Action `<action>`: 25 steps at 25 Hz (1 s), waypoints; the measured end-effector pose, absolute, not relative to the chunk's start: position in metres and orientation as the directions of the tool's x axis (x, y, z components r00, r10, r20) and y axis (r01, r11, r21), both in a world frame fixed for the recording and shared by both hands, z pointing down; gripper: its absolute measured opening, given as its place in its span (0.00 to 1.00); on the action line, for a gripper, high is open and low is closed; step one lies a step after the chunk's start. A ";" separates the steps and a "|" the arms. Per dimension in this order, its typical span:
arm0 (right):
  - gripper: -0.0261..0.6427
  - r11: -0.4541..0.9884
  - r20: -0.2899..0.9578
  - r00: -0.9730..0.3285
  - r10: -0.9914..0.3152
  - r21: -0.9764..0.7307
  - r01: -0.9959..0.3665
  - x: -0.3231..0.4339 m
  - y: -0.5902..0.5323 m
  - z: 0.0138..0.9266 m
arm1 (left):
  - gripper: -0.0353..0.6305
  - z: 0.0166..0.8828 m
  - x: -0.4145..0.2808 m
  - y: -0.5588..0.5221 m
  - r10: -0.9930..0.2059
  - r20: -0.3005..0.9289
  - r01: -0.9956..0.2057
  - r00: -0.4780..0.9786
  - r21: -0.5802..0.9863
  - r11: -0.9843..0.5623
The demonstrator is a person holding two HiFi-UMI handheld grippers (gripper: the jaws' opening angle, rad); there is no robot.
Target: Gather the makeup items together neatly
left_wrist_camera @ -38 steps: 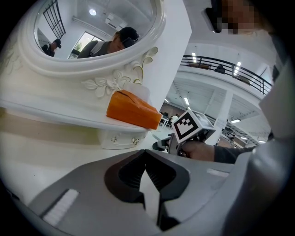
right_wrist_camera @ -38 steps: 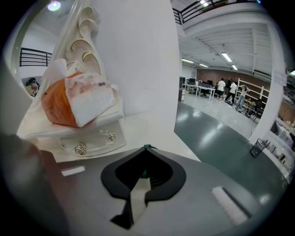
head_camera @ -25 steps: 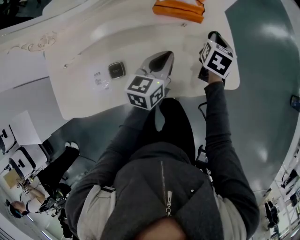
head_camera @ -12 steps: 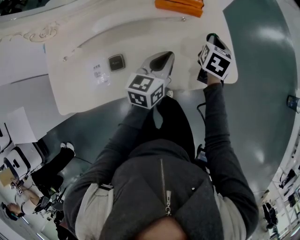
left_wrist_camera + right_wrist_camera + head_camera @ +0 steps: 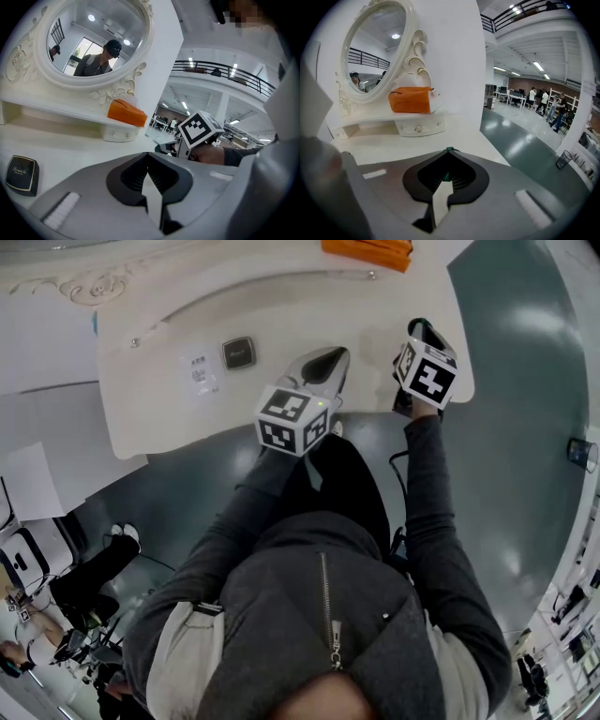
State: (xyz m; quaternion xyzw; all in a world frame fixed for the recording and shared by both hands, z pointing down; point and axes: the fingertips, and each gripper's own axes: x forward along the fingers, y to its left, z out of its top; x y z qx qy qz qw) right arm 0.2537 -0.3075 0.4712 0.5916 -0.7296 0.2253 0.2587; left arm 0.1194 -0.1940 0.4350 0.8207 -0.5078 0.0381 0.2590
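On the white vanity table (image 5: 169,418) lies a dark square compact (image 5: 239,352) (image 5: 21,174), with a small clear labelled packet (image 5: 199,371) to its left. My left gripper (image 5: 326,360) (image 5: 149,157) hangs over the table's near edge, right of the compact, shut with nothing between its jaws. My right gripper (image 5: 422,327) (image 5: 448,151) is over the table's near right corner. It is shut on a thin green item (image 5: 446,176), of which only a sliver shows between the jaws. An orange pouch (image 5: 367,251) (image 5: 126,113) (image 5: 410,99) rests on the raised back shelf.
An oval mirror in a white carved frame (image 5: 28,70) (image 5: 415,42) stands at the back above the shelf, with a small drawer (image 5: 419,127) beneath it. The table's right edge drops to a green floor (image 5: 525,381). Other people are at desks far off.
Both grippers have drawn back a little toward the table's near edge. Their jaws stand as before.
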 end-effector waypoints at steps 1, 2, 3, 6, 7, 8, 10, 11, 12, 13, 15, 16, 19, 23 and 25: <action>0.05 0.206 0.645 -0.172 -0.745 -0.022 -0.978 0.253 -0.305 0.472 | 0.07 0.435 0.119 -0.192 -0.816 0.325 -0.855 0.478 0.384 -0.348; 0.05 0.216 0.645 -0.179 -0.743 -0.023 -0.976 0.252 -0.302 0.473 | 0.07 0.435 0.118 -0.190 -0.819 0.324 -0.858 0.474 0.381 -0.345; 0.05 0.227 0.645 -0.188 -0.741 -0.024 -0.974 0.250 -0.300 0.474 | 0.07 0.435 0.117 -0.188 -0.822 0.324 -0.860 0.469 0.379 -0.342; 0.04 0.279 0.647 -0.226 -0.728 -0.022 -0.960 0.242 -0.291 0.477 | 0.07 0.436 0.114 -0.181 -0.830 0.324 -0.867 0.453 0.376 -0.327; 0.05 0.304 0.648 -0.243 -0.722 -0.017 -0.952 0.239 -0.289 0.478 | 0.07 0.436 0.112 -0.179 -0.833 0.325 -0.870 0.447 0.376 -0.319; 0.05 0.331 0.649 -0.259 -0.715 -0.013 -0.944 0.235 -0.286 0.480 | 0.07 0.438 0.111 -0.176 -0.836 0.328 -0.873 0.440 0.376 -0.312; 0.04 0.374 0.652 -0.289 -0.701 -0.008 -0.927 0.228 -0.283 0.482 | 0.07 0.440 0.107 -0.172 -0.841 0.332 -0.877 0.428 0.376 -0.298; 0.05 0.393 0.654 -0.302 -0.694 -0.009 -0.920 0.224 -0.281 0.483 | 0.07 0.441 0.104 -0.169 -0.844 0.335 -0.880 0.420 0.377 -0.289; 0.05 0.411 0.656 -0.317 -0.685 -0.011 -0.911 0.220 -0.279 0.484 | 0.07 0.442 0.101 -0.166 -0.847 0.339 -0.884 0.410 0.377 -0.278; 0.05 0.432 0.658 -0.334 -0.675 -0.014 -0.902 0.216 -0.278 0.486 | 0.07 0.444 0.098 -0.163 -0.850 0.343 -0.887 0.400 0.377 -0.265; 0.04 0.474 0.659 -0.369 -0.655 -0.021 -0.880 0.207 -0.274 0.489 | 0.07 0.447 0.092 -0.158 -0.856 0.350 -0.894 0.380 0.377 -0.242; 0.04 0.496 0.658 -0.385 -0.647 -0.020 -0.868 0.201 -0.273 0.489 | 0.07 0.448 0.089 -0.156 -0.860 0.353 -0.897 0.370 0.376 -0.232; 0.05 0.563 0.651 -0.439 -0.619 -0.021 -0.826 0.184 -0.270 0.484 | 0.07 0.451 0.081 -0.153 -0.867 0.361 -0.905 0.344 0.375 -0.203; 0.04 0.641 0.649 -0.498 -0.575 -0.021 -0.768 0.163 -0.267 0.482 | 0.07 0.456 0.074 -0.149 -0.870 0.374 -0.910 0.320 0.379 -0.171; 0.04 0.674 0.648 -0.520 -0.556 -0.015 -0.739 0.153 -0.266 0.480 | 0.07 0.457 0.069 -0.149 -0.874 0.377 -0.912 0.308 0.378 -0.158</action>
